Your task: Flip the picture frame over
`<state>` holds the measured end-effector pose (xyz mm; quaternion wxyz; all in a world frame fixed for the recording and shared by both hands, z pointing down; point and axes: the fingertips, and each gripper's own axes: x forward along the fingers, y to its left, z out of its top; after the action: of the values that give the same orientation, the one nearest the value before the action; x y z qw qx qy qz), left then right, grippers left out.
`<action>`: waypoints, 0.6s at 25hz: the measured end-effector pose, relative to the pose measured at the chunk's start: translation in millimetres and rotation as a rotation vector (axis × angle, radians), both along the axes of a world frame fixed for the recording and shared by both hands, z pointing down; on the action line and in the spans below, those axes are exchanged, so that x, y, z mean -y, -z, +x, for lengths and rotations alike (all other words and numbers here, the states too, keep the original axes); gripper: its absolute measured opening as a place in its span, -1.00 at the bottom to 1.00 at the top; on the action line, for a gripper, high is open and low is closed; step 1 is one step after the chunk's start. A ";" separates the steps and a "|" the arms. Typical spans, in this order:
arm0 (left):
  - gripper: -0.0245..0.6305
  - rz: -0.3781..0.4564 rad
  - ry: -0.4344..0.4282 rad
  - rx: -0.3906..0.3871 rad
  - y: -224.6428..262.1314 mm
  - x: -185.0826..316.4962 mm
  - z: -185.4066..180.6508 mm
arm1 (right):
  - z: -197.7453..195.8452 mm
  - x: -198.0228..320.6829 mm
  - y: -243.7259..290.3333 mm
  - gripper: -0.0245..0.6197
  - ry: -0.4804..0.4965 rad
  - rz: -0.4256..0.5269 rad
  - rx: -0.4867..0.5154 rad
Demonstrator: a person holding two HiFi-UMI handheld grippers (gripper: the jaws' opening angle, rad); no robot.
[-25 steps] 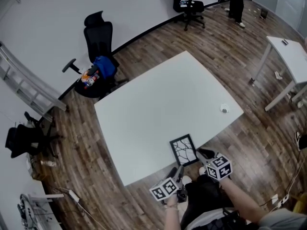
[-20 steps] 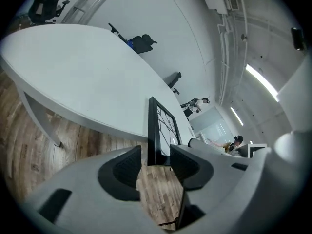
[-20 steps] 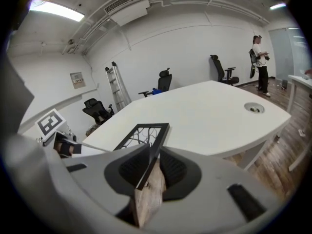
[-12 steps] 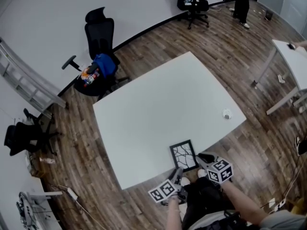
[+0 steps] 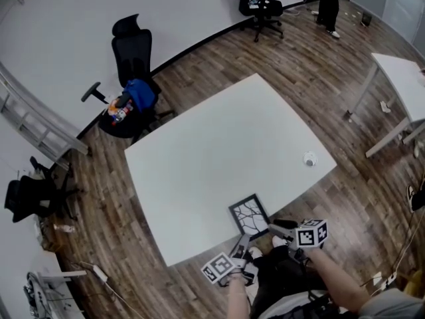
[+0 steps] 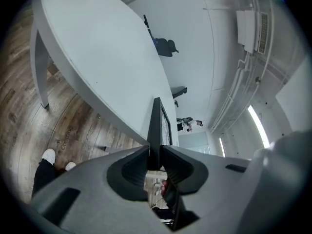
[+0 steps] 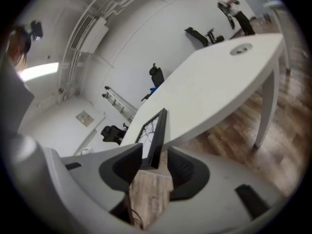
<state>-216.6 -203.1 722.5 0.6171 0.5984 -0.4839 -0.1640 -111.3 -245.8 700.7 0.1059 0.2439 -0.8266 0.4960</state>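
The picture frame [image 5: 249, 214] lies picture side up at the counter's [image 5: 219, 145] near edge, overhanging it. The left gripper's [image 5: 240, 244] jaws, just closing, clamp its near edge. The right gripper's [image 5: 282, 226] jaws have just opened wide around its right corner.

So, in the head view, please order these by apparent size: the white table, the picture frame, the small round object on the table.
1. white table
2. picture frame
3. small round object

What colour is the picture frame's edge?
The picture frame has a black edge around white with black branching lines. Head view shows it best.
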 end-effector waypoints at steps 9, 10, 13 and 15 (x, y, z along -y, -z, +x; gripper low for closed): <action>-0.66 0.217 0.070 -0.350 44.7 24.0 25.3 | -11.0 -0.7 2.1 -0.63 -0.033 -0.117 0.149; -0.66 0.214 0.065 -0.343 44.3 24.4 24.8 | -10.1 0.1 4.3 -0.63 -0.039 -0.109 0.149; -0.66 0.118 0.014 -0.153 23.3 15.4 10.2 | -9.0 3.7 10.2 -0.64 -0.046 -0.082 0.130; -0.66 0.051 -0.016 -0.017 10.5 9.0 1.0 | -8.3 6.1 14.8 -0.65 -0.063 -0.081 0.132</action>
<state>-215.6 -212.2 712.0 0.6070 0.6164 -0.4695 -0.1767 -119.6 -251.9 685.9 0.0452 0.2319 -0.8030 0.5471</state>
